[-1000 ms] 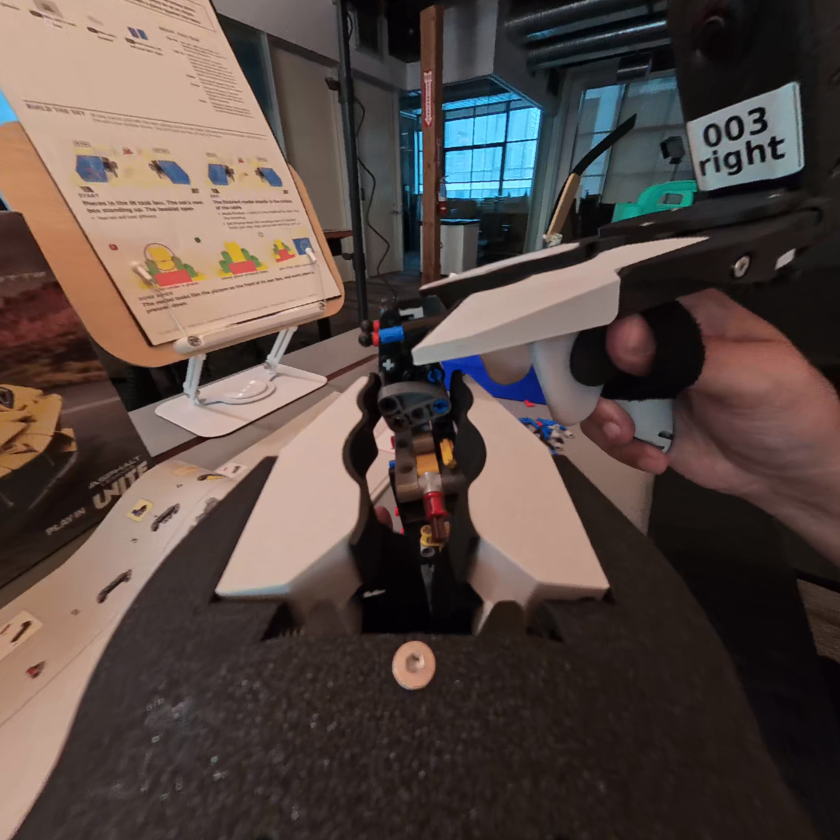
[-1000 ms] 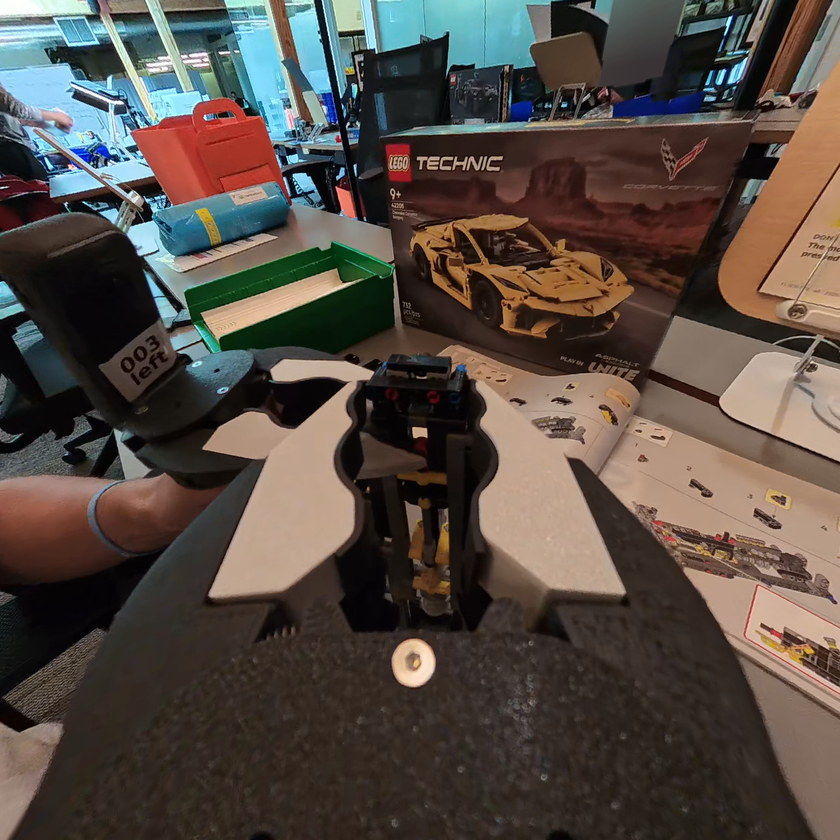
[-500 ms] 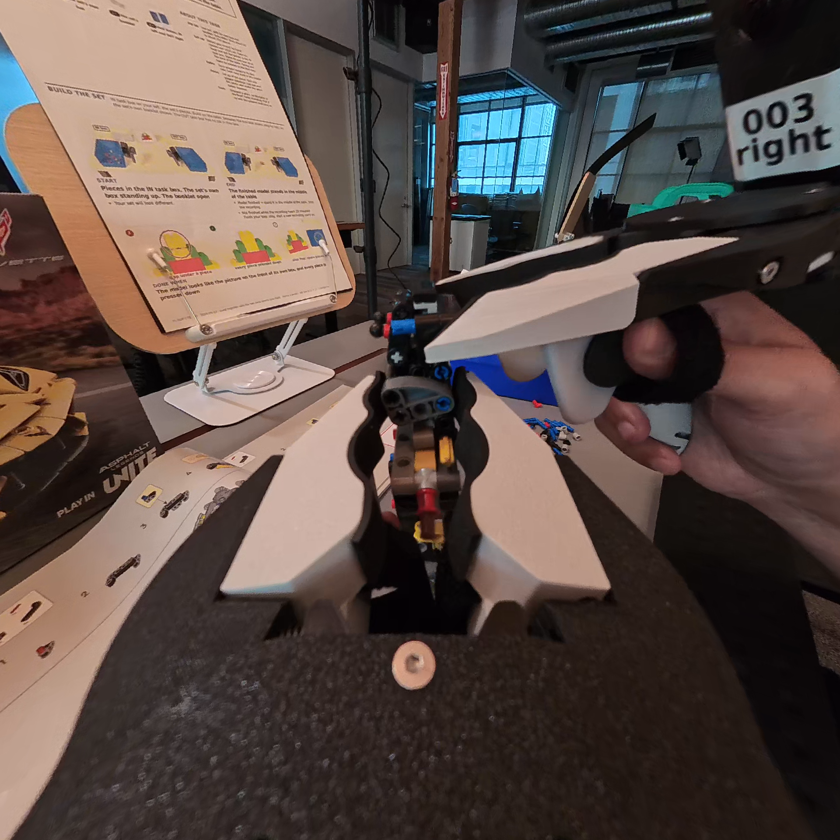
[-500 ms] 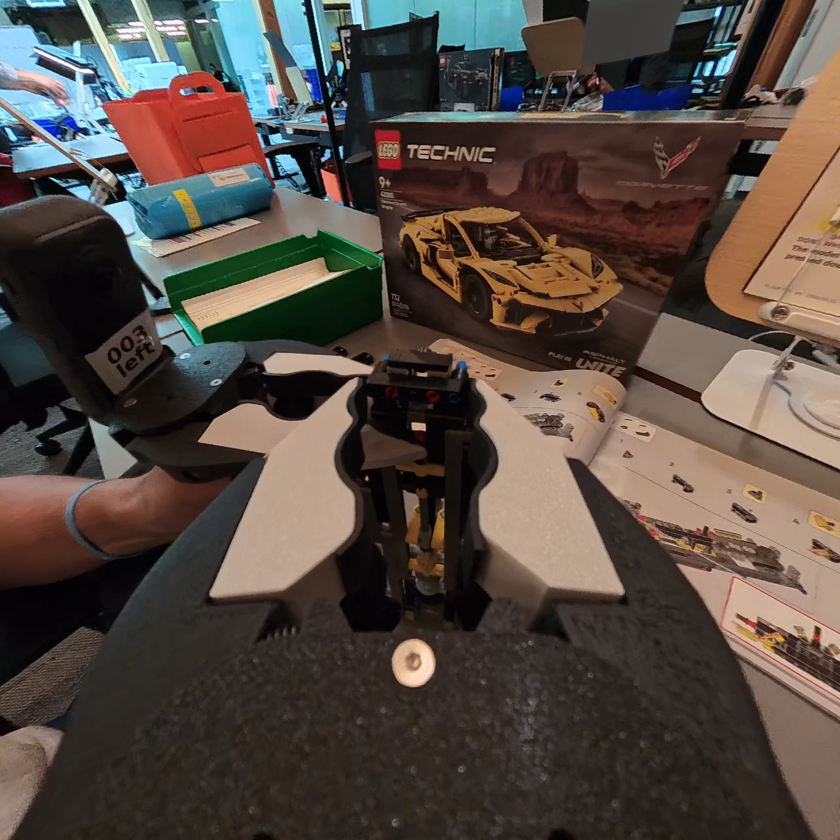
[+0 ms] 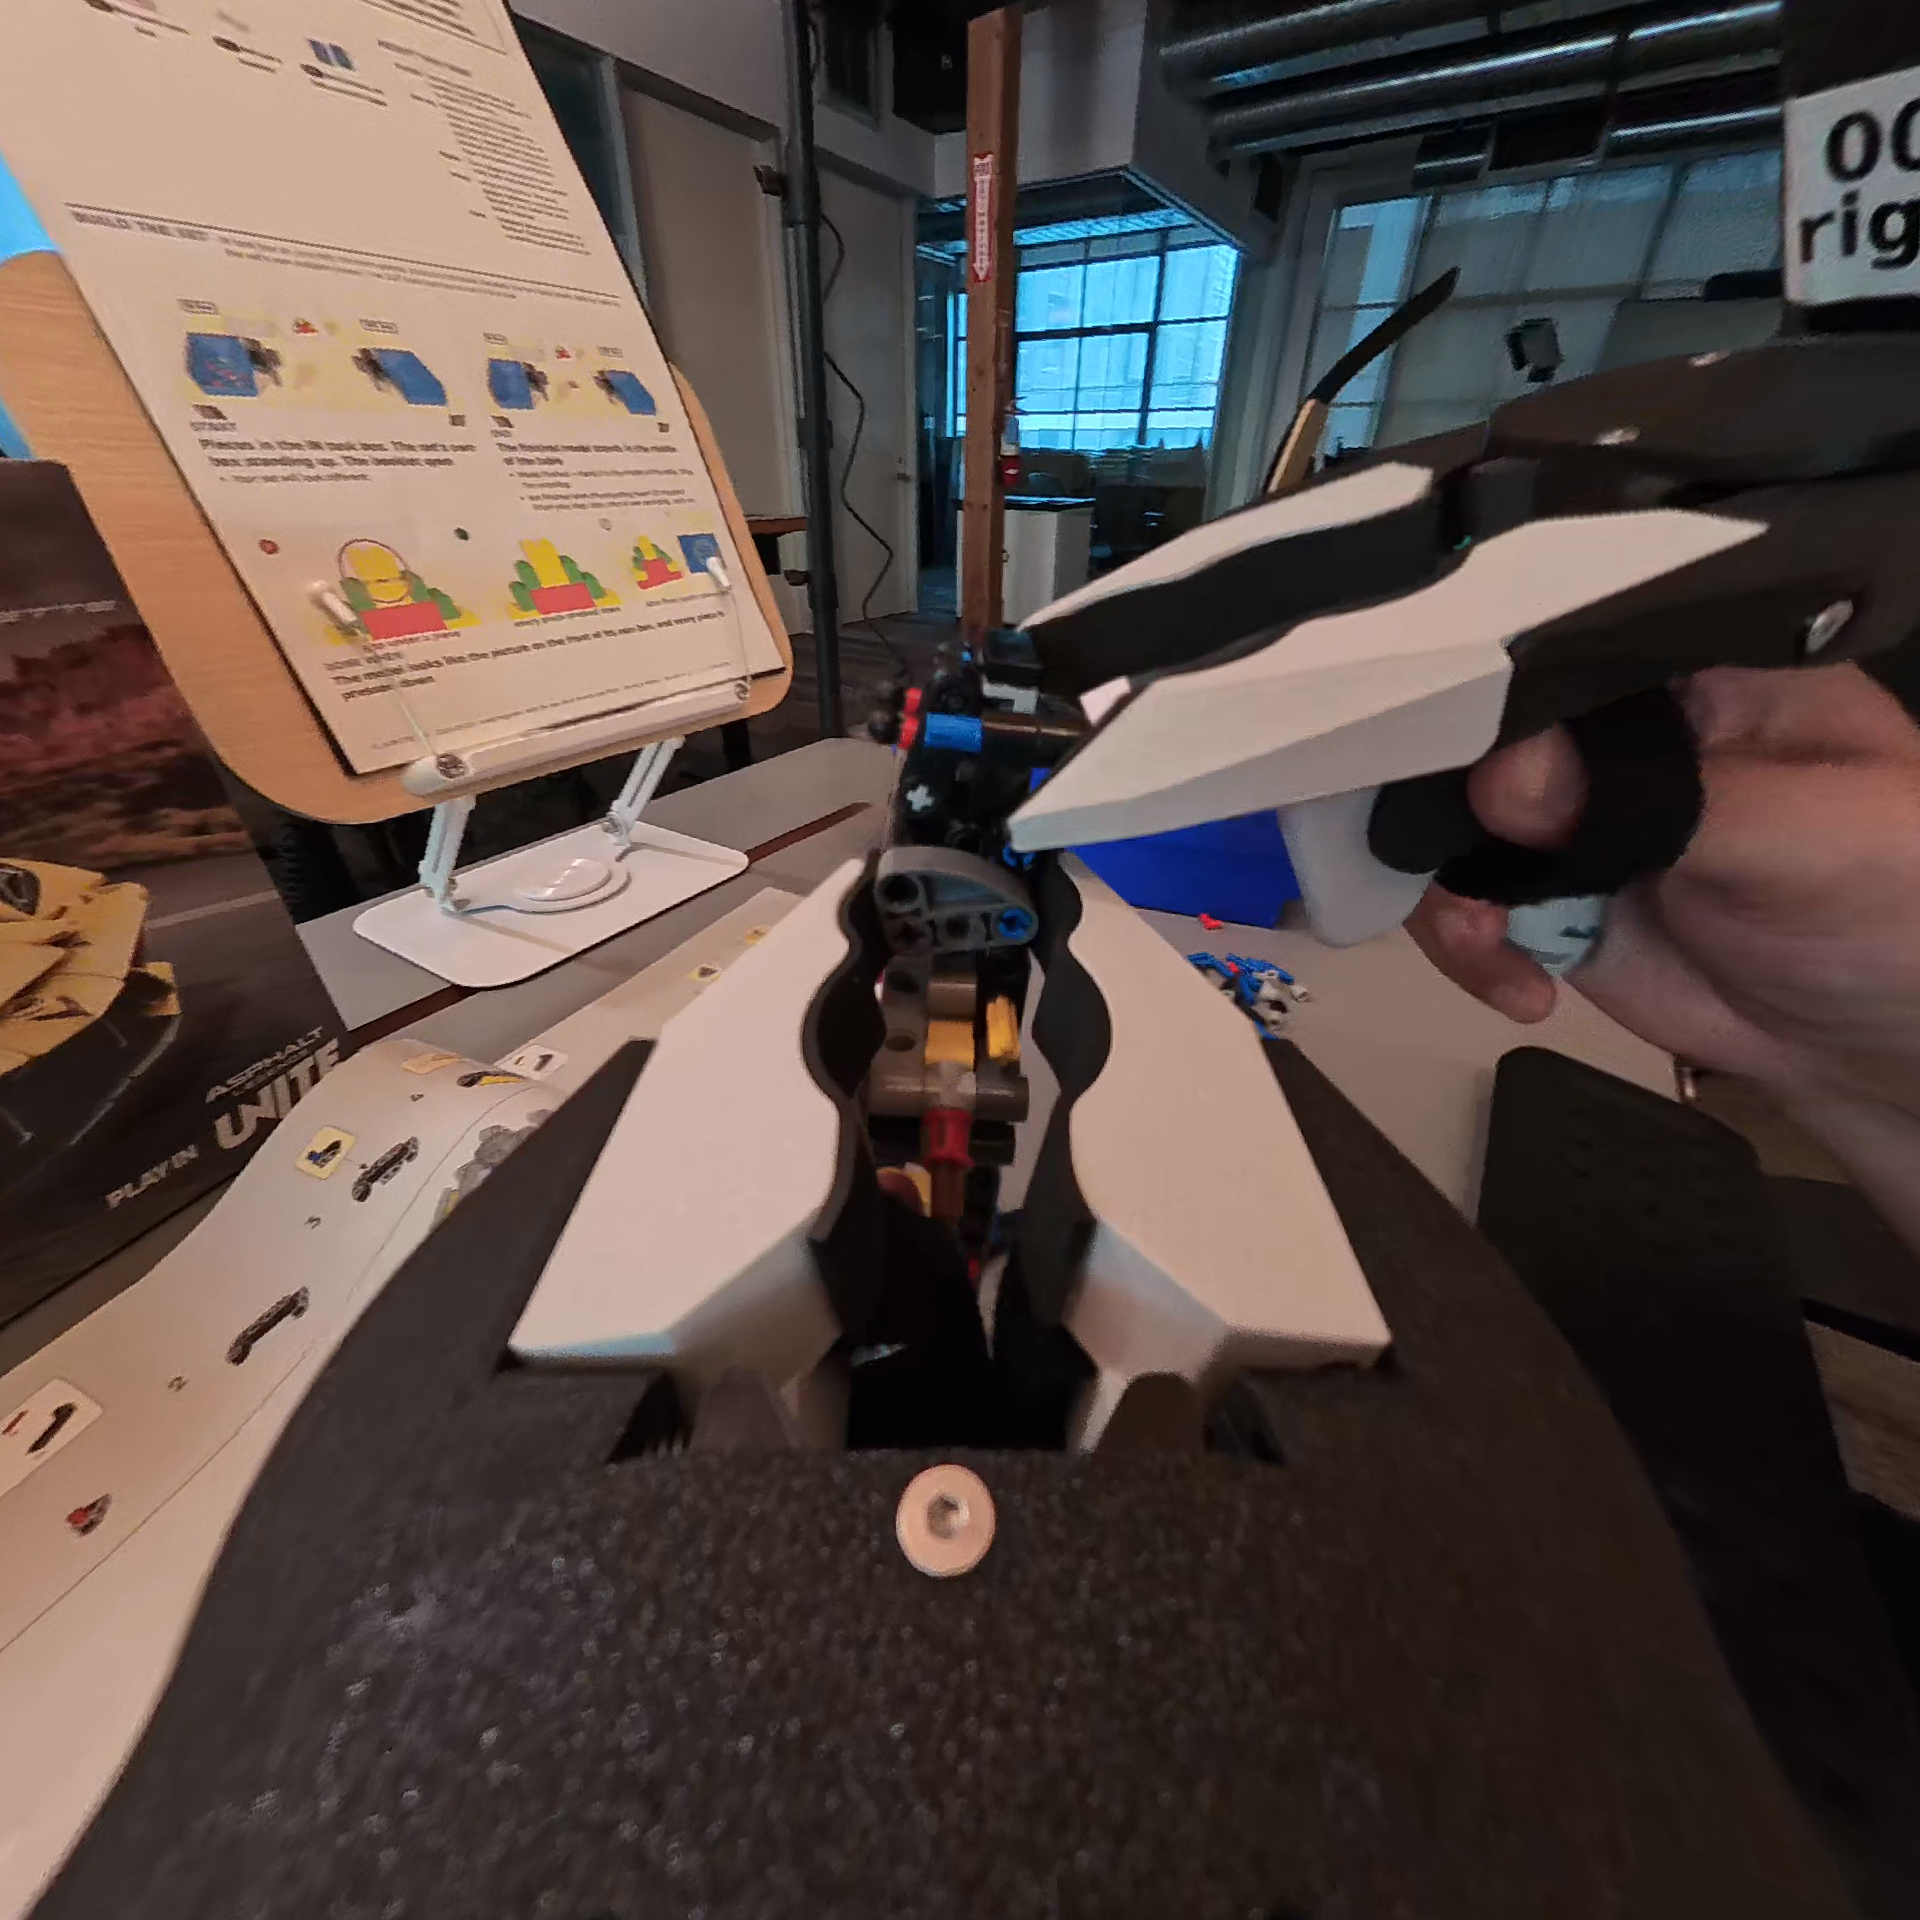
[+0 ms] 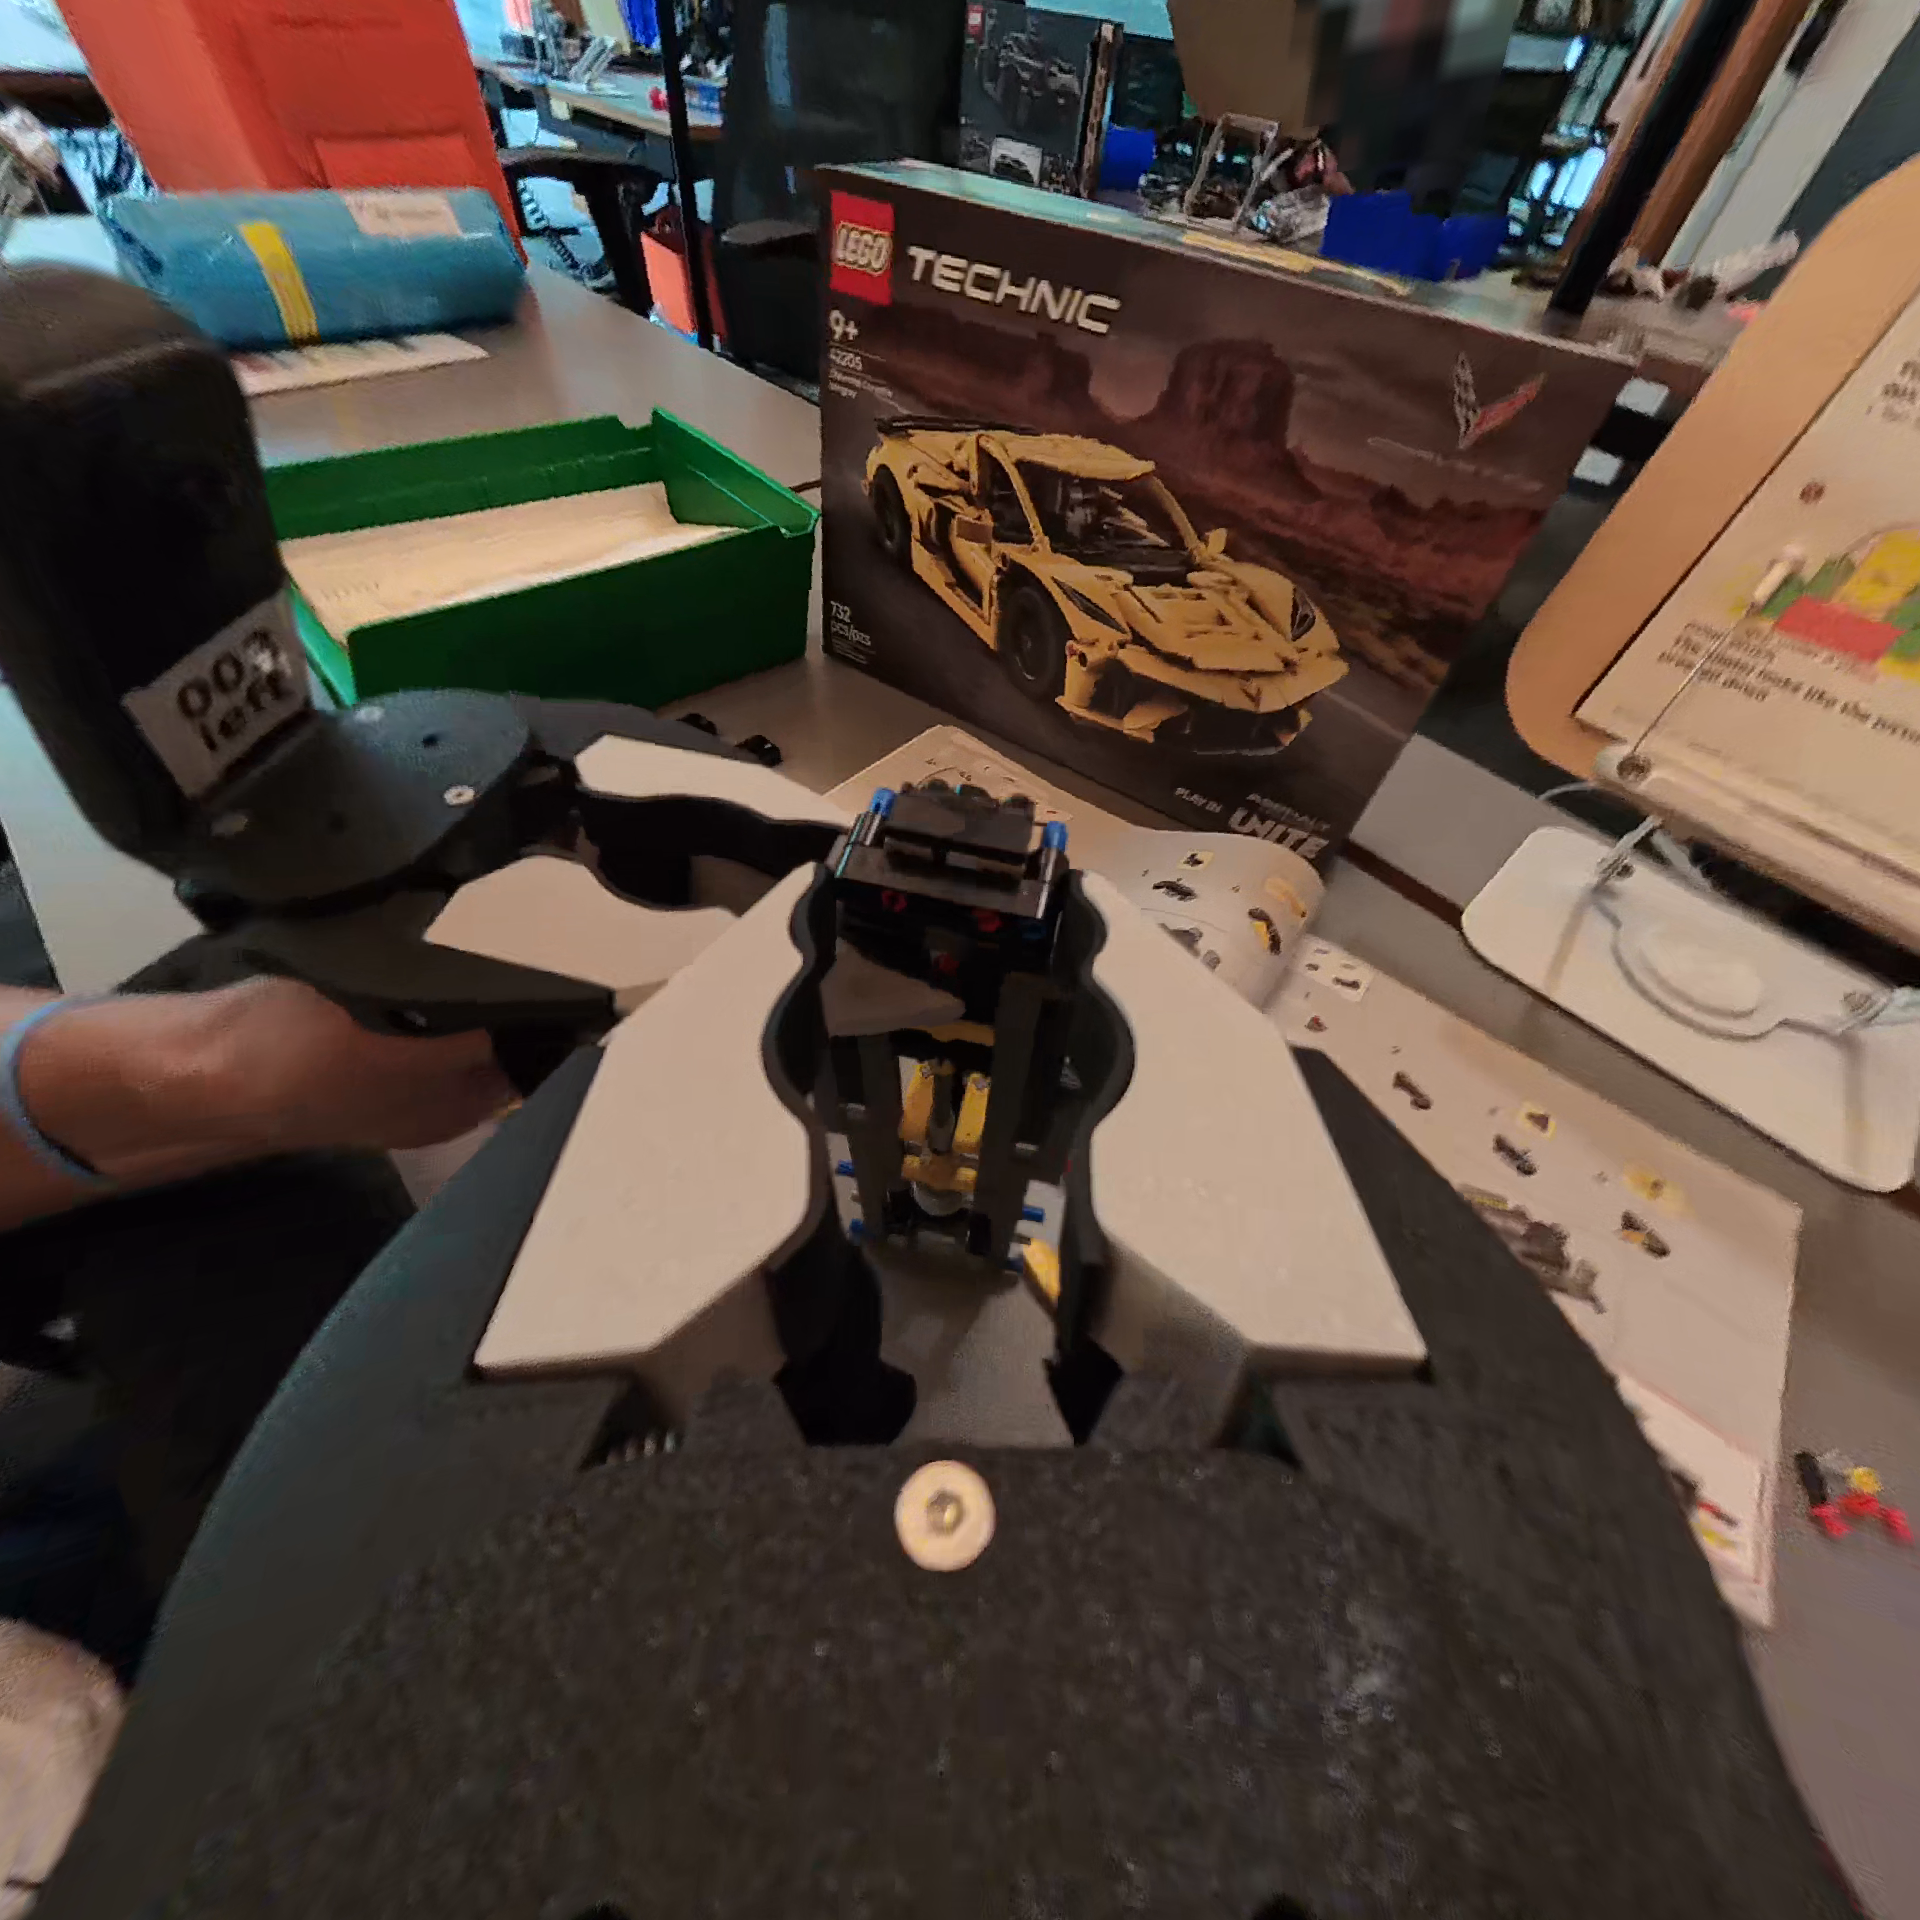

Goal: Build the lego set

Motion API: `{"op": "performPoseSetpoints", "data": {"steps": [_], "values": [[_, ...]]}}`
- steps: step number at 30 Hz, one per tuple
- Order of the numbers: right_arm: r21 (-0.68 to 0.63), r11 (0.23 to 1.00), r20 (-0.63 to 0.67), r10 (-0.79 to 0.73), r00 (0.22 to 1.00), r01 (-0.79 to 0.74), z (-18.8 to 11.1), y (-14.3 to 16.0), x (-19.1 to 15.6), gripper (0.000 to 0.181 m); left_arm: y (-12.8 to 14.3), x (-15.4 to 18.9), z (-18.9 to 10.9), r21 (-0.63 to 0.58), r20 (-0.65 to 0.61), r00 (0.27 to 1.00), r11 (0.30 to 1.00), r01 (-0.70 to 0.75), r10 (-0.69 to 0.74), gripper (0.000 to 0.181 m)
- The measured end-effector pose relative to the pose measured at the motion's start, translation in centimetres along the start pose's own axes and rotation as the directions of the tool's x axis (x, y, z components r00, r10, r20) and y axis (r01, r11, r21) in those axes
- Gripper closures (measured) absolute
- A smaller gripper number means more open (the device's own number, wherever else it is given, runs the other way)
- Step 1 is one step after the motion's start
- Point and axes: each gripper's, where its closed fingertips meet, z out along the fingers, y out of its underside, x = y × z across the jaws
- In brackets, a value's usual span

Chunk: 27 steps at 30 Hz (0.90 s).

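Left gripper [image 5: 951, 914]: white fingers [image 5: 717, 1101] pinch a partly built lego assembly [image 5: 951, 1039] from both sides, with grey, tan, yellow and red parts visible between them. Right gripper [image 6: 945, 935]: fingers [image 6: 675, 1081] closed on the same assembly [image 6: 945, 904], held at its black upper block with blue pins; two black beams and a yellow piece run back between the pads. In the left wrist view, the right gripper [image 5: 1023, 727] enters from the right and clamps the assembly's top end; a hand [image 5: 1662, 894] grips its handle. In the right wrist view, the left gripper [image 6: 790, 883] enters from the left, its fingertips at the assembly, a hand [image 6: 239, 1070] beneath it. The assembly is held in the air above an open instruction booklet [image 6: 1403, 1091] lying on the grey table [image 6: 1434, 821]. Behind the booklet: the set's box [image 6: 1195, 499], upright, showing a yellow car. Left of the box: a green tray [image 6: 582, 613]. Right of the box: a wooden board on a white stand [image 5: 540, 894] carrying a printed sheet [image 5: 395, 364]. Loose small pieces [image 5: 1247, 977] lie on the table near a blue bin [image 5: 1184, 862]; a few red and yellow pieces [image 6: 1860, 1507] lie beside the booklet's near edge.
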Motion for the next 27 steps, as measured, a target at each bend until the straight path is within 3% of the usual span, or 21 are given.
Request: {"op": "performPoseSetpoints", "data": {"steps": [5, 7, 9, 14, 18, 22, 27], "values": [[0.049, 0.993, 0.064, -0.112, 0.992, 0.109, -1.7, -0.8, 0.8, 0.132, 0.0, 0.6, -0.1, -0.021, -0.125, 0.986, 0.993, 0.112, -0.114, 0.158], [0.08, 0.992, 0.204, -0.115, 0.972, 0.1, -2.6, -1.0, 0.5, 0.138, -0.3, 0.7, -0.3, -0.014, -0.172, 0.974, 0.989, 0.149, -0.149, 0.158], [0.095, 0.995, 0.312, -0.069, 0.947, 0.041, -2.6, -0.3, 1.3, 0.131, -0.6, 1.0, -0.5, -0.003, -0.226, 0.957, 0.983, 0.185, -0.18, 0.158], [0.022, 0.954, 0.674, 0.208, 0.709, -0.3, -2.9, 0.5, 0.0, 0.131, 0.3, 1.5, -0.6, -0.062, -0.353, 0.892, 0.958, 0.279, -0.283, 0.158], [0.009, 0.906, 0.753, 0.272, 0.599, -0.423, -2.3, 0.8, 0.2, 0.139, 0.7, 1.0, -0.8, -0.11, -0.442, 0.814, 0.923, 0.369, -0.378, 0.158], [0.034, 0.891, 0.754, 0.275, 0.597, -0.453, -1.7, 0.7, 0.5, 0.143, 1.2, -0.3, -0.7, -0.125, -0.463, 0.76, 0.882, 0.454, -0.457, 0.158], [0.02, 0.925, 0.681, 0.266, 0.683, -0.38, 0.0, 1.4, 0.8, 0.142, 1.2, -0.3, -1.2, -0.141, -0.533, 0.703, 0.869, 0.475, -0.471, 0.158]]}}
